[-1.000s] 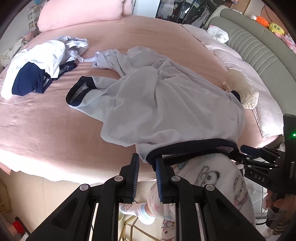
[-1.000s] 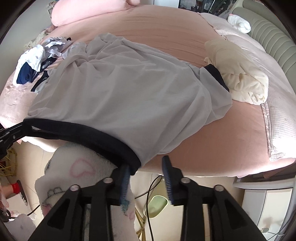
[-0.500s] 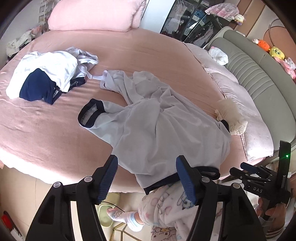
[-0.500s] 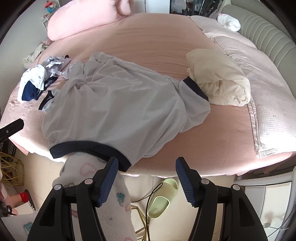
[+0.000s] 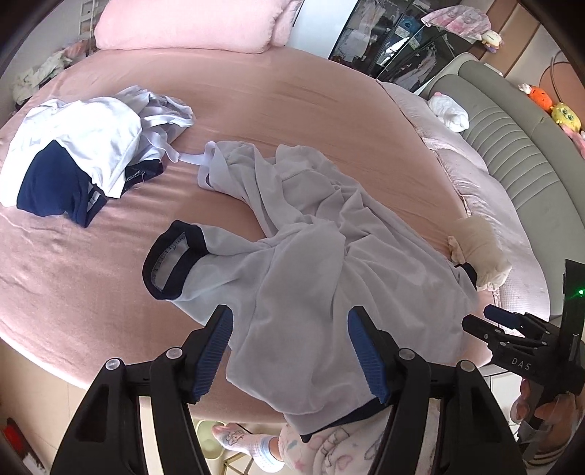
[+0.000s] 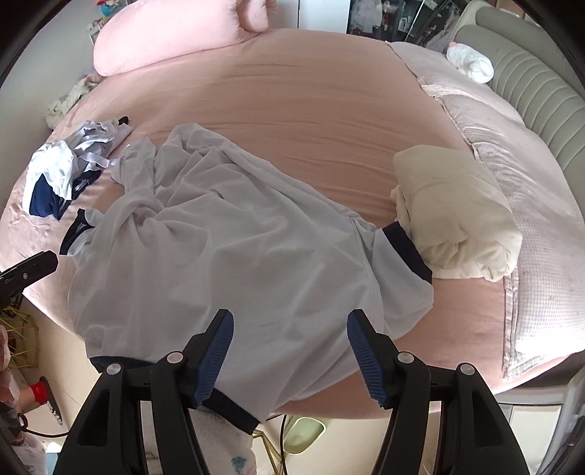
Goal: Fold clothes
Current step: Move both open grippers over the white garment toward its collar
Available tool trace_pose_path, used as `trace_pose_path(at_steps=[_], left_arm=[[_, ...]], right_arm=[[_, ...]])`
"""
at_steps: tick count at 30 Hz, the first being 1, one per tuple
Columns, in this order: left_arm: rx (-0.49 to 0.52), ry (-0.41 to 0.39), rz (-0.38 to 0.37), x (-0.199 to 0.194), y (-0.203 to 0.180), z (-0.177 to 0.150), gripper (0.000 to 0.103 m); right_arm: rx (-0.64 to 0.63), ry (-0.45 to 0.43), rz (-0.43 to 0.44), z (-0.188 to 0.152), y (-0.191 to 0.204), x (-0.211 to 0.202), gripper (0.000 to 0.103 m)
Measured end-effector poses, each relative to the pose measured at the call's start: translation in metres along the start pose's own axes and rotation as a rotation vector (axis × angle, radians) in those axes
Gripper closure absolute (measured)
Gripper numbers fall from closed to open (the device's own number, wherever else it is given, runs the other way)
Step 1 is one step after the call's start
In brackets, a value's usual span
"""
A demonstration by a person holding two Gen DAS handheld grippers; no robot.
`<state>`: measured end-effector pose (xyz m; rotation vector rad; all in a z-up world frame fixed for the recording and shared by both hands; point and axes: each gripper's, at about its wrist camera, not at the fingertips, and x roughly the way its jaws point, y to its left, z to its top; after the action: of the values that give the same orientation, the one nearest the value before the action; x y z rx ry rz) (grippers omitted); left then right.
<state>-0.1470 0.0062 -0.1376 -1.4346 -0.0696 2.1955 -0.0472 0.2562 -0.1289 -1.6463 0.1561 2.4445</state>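
A pale grey shirt with navy cuffs and a navy hem lies rumpled on the pink bed; its hem hangs over the near edge. It also shows in the right wrist view. My left gripper is open and empty above the shirt's lower left part. My right gripper is open and empty above the lower right part. One navy cuff lies open to the left, the other touches a cream bundle.
A heap of white and navy clothes lies at the left of the bed. A rolled cream garment sits at the right, beside a quilted pink cover. A pink pillow and a grey headboard border the bed.
Both grippers opened and let go of the navy hem. They rose and drew back, and the shirt dropped onto the bed.
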Motion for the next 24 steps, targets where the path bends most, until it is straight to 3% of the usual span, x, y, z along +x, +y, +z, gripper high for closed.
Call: trace_pose_path(at_steps=[6,15,24], left_arm=[[-0.037,0.038,-0.006,0.020,0.011,0.021,0.040],[0.029,0.061,0.021,0.035,0.005,0.041,0.040],[-0.041,0.124,-0.047,0.063,0.019,0.059,0.040]], right_arm=[[-0.032,0.031,0.010,0.022,0.013,0.023,0.039],[-0.067,0.041,0.011,0.045,0.018,0.038,0.039],[-0.105,0.025,0.019,0.069,0.020,0.046,0.039]])
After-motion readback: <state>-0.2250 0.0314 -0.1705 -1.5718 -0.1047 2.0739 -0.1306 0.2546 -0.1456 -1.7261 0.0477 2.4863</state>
